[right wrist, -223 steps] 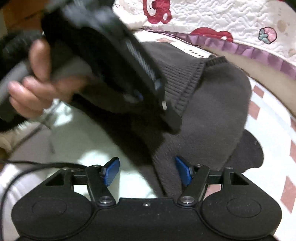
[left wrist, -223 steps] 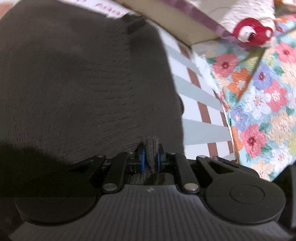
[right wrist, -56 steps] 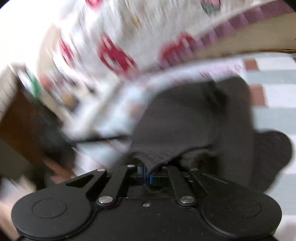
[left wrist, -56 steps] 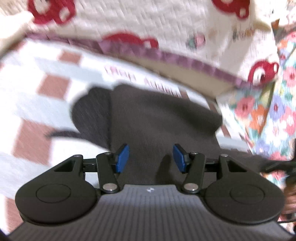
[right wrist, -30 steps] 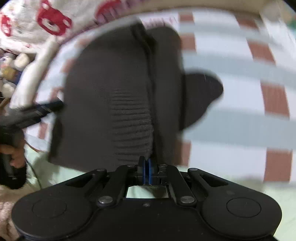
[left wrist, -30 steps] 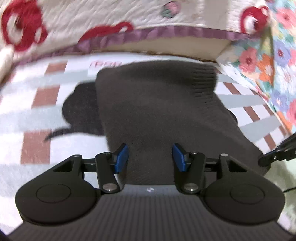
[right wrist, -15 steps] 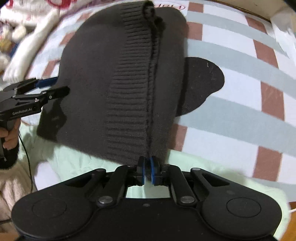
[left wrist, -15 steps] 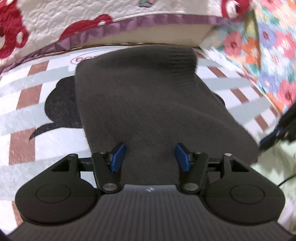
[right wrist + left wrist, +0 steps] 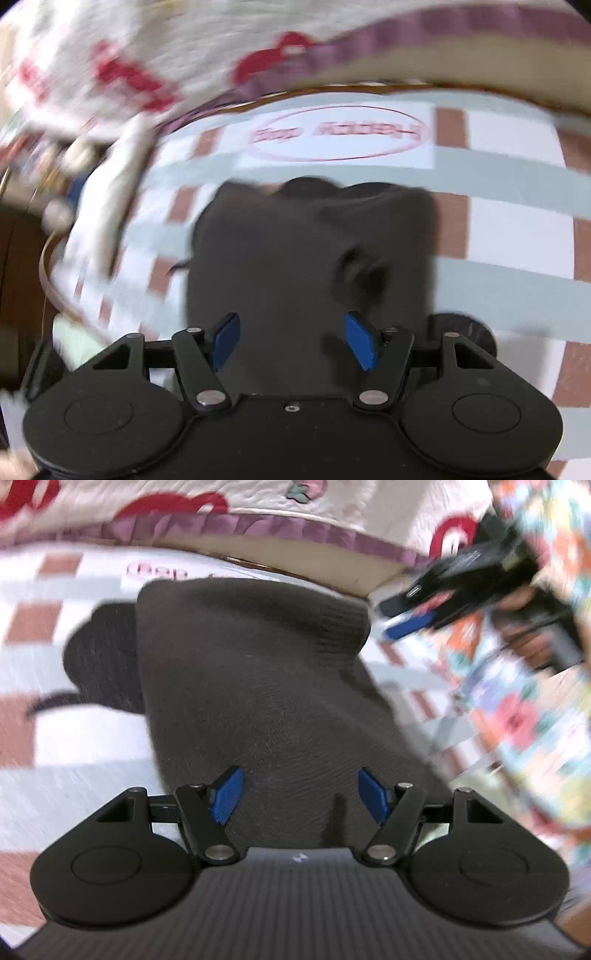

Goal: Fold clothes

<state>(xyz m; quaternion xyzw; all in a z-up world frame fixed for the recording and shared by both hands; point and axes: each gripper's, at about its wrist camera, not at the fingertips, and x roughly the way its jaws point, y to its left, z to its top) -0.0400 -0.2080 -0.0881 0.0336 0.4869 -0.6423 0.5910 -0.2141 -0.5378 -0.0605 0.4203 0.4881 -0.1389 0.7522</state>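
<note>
Both grippers, left gripper (image 9: 297,794) and right gripper (image 9: 291,341), hang spread and empty over the dark knit sweater (image 9: 255,686), folded compactly on the checked sheet (image 9: 498,229); further folding needs a grip at its 6 o'clock edge.

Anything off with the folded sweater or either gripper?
Nothing stands out. The dark sweater lies folded in a compact block on the checked sheet; its edges look roughly even, though blur hides detail. Both hand-held grippers, left and right, are open and empty.
</note>
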